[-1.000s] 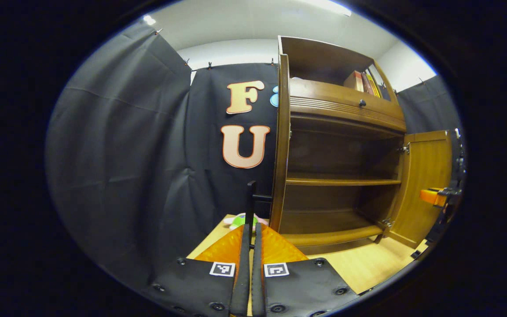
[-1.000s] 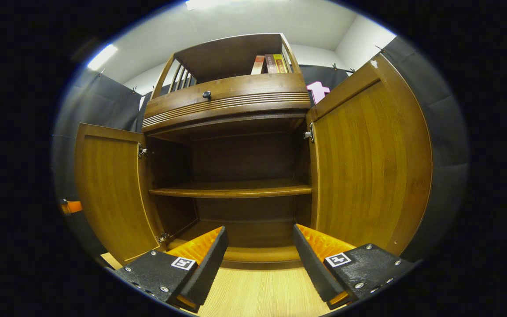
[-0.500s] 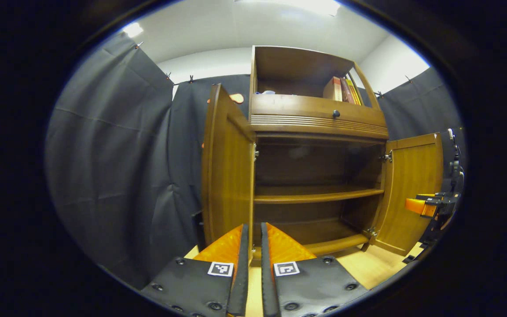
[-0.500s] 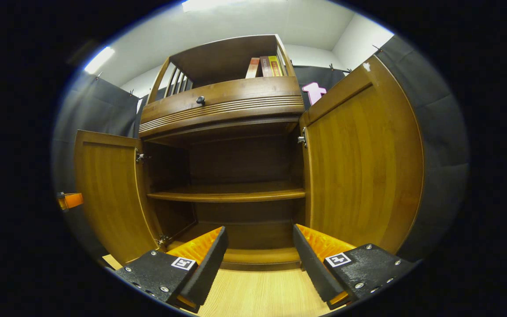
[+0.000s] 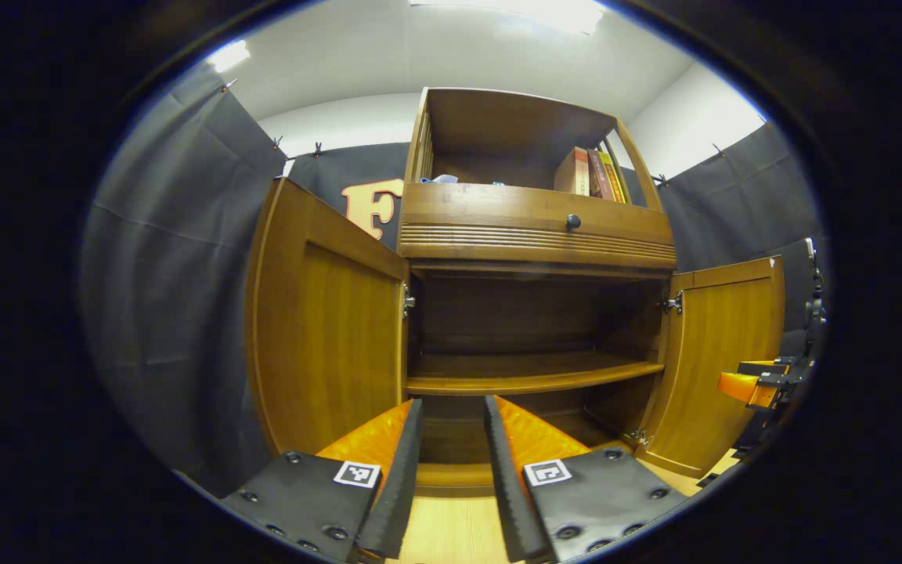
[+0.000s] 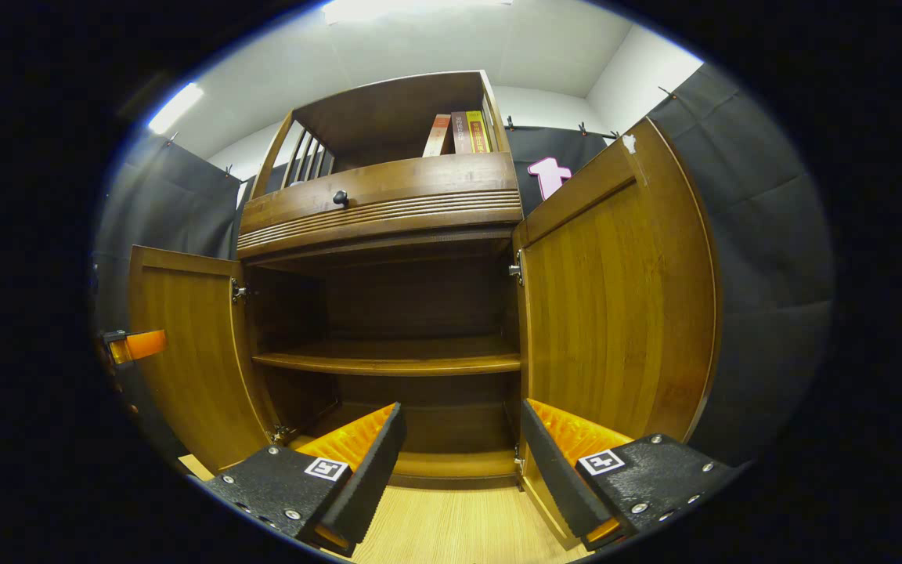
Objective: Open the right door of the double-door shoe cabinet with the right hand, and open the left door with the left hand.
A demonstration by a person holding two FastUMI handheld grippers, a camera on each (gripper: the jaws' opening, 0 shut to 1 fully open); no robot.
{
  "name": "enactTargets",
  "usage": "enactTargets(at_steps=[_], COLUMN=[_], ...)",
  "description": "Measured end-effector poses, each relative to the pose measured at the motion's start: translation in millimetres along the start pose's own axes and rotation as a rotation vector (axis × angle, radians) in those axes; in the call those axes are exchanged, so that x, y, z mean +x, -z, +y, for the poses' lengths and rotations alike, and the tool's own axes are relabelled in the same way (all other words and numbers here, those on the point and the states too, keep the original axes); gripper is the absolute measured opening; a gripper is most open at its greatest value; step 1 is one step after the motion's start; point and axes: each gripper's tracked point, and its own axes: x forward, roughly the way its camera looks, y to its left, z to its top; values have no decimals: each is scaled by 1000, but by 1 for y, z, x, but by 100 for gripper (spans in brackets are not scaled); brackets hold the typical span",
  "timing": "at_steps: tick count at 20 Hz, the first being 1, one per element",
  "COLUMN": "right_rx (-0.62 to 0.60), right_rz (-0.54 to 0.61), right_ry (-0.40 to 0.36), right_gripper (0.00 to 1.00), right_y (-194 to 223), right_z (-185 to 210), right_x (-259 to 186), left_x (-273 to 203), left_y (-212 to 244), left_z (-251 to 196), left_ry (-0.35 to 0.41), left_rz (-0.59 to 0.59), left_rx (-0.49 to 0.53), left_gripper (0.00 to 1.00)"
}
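Both doors of the shoe cabinet (image 5: pixel 537 235) stand open. In the left gripper view, the left door (image 5: pixel 326 345) is swung wide to the left of the opening, inner face showing, hinge at its top corner. The right door (image 5: pixel 721 368) hangs open on the far right. The left tool (image 5: pixel 453 439) sits low in front of the opening w/ its fingers apart, gripping nothing; gap between them looks straight at the lower compartment. It touches neither door.

In the right gripper view, the right door (image 6: pixel 619 313) is close by on the right, swung out, and the left door (image 6: pixel 189 352) is open on the far side. The right tool (image 6: pixel 459 446) also has fingers spread wide, empty, in front of the cabinet base, just beside the right door's bottom edge.

Inside: one middle shelf (image 6: pixel 388 362) and a bottom board, both bare wood. Above the doors, a drawer front w/ a small dark knob (image 5: pixel 572 222). On the top open shelf, a few books (image 5: pixel 592 172) stand upright at the right end. Cabinet stands on a light wood worktop (image 6: pixel 459 525). The other tool shows at the right edge of the left gripper view (image 5: pixel 756 384), past the right door.
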Motion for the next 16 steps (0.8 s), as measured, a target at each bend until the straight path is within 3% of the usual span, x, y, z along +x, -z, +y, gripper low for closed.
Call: enactTargets(at_steps=[7,8,12,16], right_rx=[-15,-16,-13,-13], right_rz=[-30,-32,-31,-28], right_ry=[17,20,26,26], right_gripper=[92,100,100,100], right_y=[-15,-16,-15,-13], right_z=[-16,-18,-23,-23], right_x=[-6,-7,-6,-7], left_x=[17,18,21,17], left_y=[2,2,-1,-3], left_z=[-26,-30,-36,-36], left_ry=[38,48,57,60], left_rz=[9,11,2,-10], left_rx=[-7,-9,10,11], left_gripper=[77,82,99,99])
